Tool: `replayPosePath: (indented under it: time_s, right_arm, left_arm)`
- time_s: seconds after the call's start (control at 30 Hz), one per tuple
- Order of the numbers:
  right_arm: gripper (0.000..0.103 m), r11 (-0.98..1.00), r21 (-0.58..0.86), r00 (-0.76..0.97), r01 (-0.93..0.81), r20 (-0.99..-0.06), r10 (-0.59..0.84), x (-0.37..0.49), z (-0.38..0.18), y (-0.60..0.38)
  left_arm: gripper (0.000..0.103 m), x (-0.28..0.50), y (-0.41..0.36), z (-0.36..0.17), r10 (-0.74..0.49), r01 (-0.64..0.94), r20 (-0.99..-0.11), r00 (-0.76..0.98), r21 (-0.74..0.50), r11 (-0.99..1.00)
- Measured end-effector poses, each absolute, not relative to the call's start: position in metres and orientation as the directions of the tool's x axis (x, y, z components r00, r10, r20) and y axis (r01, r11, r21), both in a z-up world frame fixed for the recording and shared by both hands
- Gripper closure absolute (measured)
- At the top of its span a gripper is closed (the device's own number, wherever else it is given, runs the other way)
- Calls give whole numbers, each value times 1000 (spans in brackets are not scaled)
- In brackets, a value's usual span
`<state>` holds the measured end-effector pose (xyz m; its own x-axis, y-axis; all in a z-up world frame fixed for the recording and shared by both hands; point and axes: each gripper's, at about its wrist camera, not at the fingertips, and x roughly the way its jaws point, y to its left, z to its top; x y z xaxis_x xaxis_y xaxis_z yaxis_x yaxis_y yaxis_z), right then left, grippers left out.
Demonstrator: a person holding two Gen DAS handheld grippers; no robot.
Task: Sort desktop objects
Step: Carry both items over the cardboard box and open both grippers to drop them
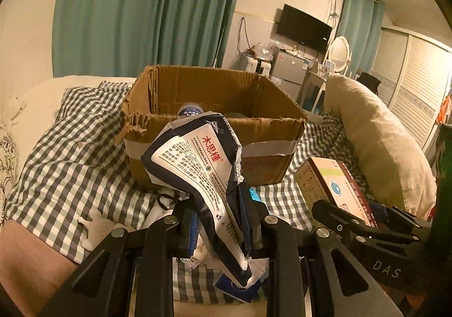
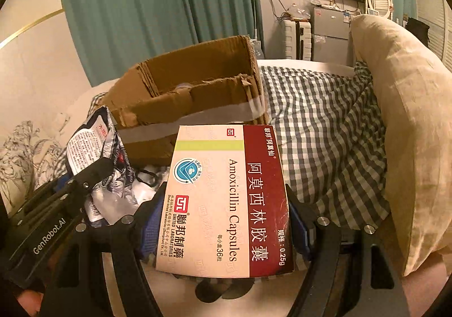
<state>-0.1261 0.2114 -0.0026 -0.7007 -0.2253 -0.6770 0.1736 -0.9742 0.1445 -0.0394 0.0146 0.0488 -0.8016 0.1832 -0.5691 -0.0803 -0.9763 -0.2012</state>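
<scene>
My left gripper (image 1: 223, 218) is shut on a crumpled dark blue and white foil packet (image 1: 203, 172) with red Chinese print, held up in front of an open cardboard box (image 1: 276, 130). My right gripper (image 2: 226, 209) is shut on a pink and maroon Amoxicillin capsule box (image 2: 226, 198), held above the bed to the right of the cardboard box (image 2: 197, 102). The packet also shows in the right wrist view (image 2: 93, 141), at the left. The capsule box also shows in the left wrist view (image 1: 333, 187), at the right. A bottle cap (image 1: 190, 111) shows inside the cardboard box.
The cardboard box stands on a checked blanket (image 1: 70, 164) on a bed. A beige pillow (image 1: 378, 141) lies to the right. White wrappers and small items (image 2: 141, 189) lie under the grippers. Teal curtains, a TV and a small fridge stand behind.
</scene>
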Motion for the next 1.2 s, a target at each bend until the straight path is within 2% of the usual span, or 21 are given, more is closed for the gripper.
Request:
replayPosePath:
  time_s: [0.6,1.2]
  right_arm:
    - [29,-938,193,-731,287,-588,-345,-148,46,199]
    - [29,-926,196,-770,323,-514,-377,-234,88,189]
  left_arm:
    - [78,-59,5,103,218,-113,-507,-834,-229,-967]
    - [78,-156,-6,145,193,-125,-481,-855,-170,-978]
